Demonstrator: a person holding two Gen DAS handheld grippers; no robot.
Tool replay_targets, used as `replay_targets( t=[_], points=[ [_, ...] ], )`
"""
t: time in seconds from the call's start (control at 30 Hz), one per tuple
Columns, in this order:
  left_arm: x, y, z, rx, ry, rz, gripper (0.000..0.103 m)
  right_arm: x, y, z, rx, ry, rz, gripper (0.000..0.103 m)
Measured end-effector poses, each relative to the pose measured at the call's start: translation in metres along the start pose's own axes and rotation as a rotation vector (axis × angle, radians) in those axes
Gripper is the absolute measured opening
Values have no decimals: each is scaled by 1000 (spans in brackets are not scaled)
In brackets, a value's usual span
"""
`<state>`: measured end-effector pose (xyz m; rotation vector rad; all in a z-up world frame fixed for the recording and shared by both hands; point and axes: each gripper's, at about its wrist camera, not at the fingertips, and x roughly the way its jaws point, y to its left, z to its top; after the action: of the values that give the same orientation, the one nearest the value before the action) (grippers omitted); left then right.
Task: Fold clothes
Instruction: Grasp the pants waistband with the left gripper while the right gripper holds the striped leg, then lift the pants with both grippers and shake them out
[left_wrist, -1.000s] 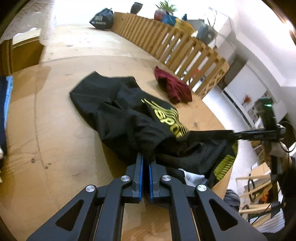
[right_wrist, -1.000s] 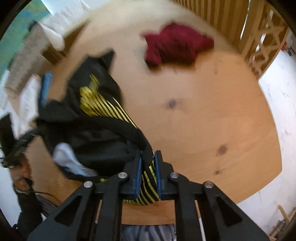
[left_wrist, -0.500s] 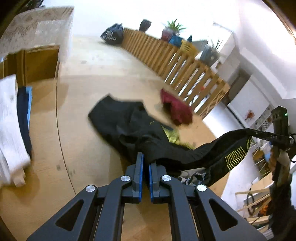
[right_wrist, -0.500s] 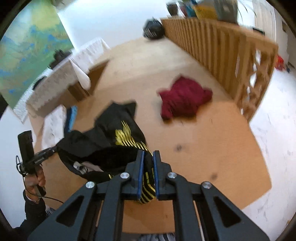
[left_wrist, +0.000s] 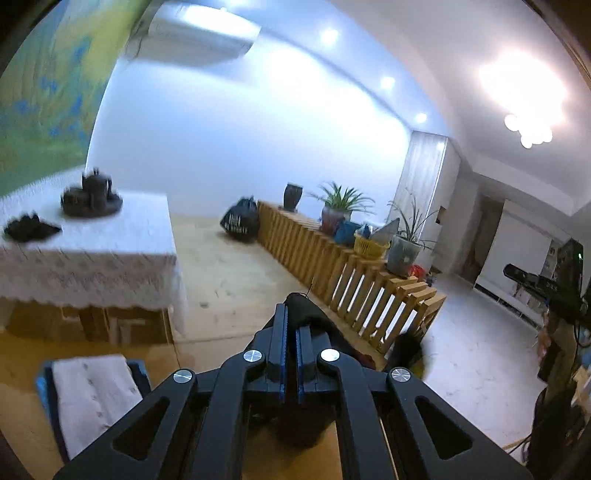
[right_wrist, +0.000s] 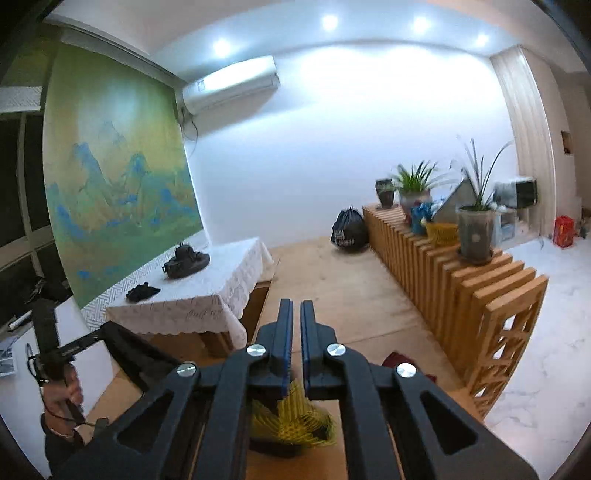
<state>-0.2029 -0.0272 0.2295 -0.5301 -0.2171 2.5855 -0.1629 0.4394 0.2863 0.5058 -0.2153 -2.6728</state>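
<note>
Both your grippers raised – L gripper (left_wrist: 290, 325) pinches black shirt (left_wrist: 314, 314); R gripper (right_wrist: 296, 321) pinches its yellow-print hem (right_wrist: 291, 417), hanging below.

— What do your claws look like?
— My left gripper (left_wrist: 290, 332) and right gripper (right_wrist: 296, 325) are matte black, with blue-lined fingers (right_wrist: 286, 332) and round silver screws (right_wrist: 255, 350).
— And your left hand (right_wrist: 64, 384)?
— Bare skin, dark sleeve (right_wrist: 61, 445), thin black cable.
</note>
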Motion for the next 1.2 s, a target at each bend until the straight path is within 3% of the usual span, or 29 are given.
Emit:
replay_targets(
  t=[0.07,0.17,0.33,0.43,0.53,0.67,0.77,1.0,1.2],
  points=[
    [10,3,-25,7,58,11,3,22,-4,-27,27,150,27,5],
    [28,17,-76,-17,166,18,3,67,-2,-106,43,373,11,9],
    [31,58,-180,-94,315,43,3,145,36,-274,115,770,159,9],
    [14,80,-218,-130,349,70,3,189,73,-333,163,907,232,10],
    [-9,97,-231,-162,336,83,3,226,111,-360,149,980,235,18],
    [-29,118,-233,-181,312,107,3,273,140,-362,155,985,195,33],
    [-37,130,-233,-187,301,113,3,298,143,-354,207,985,152,34],
    [-31,139,-236,-190,296,85,3,337,156,-353,150,1061,7,34],
    [-25,142,-239,-194,303,76,3,350,155,-368,146,1151,-35,34]
  ],
)
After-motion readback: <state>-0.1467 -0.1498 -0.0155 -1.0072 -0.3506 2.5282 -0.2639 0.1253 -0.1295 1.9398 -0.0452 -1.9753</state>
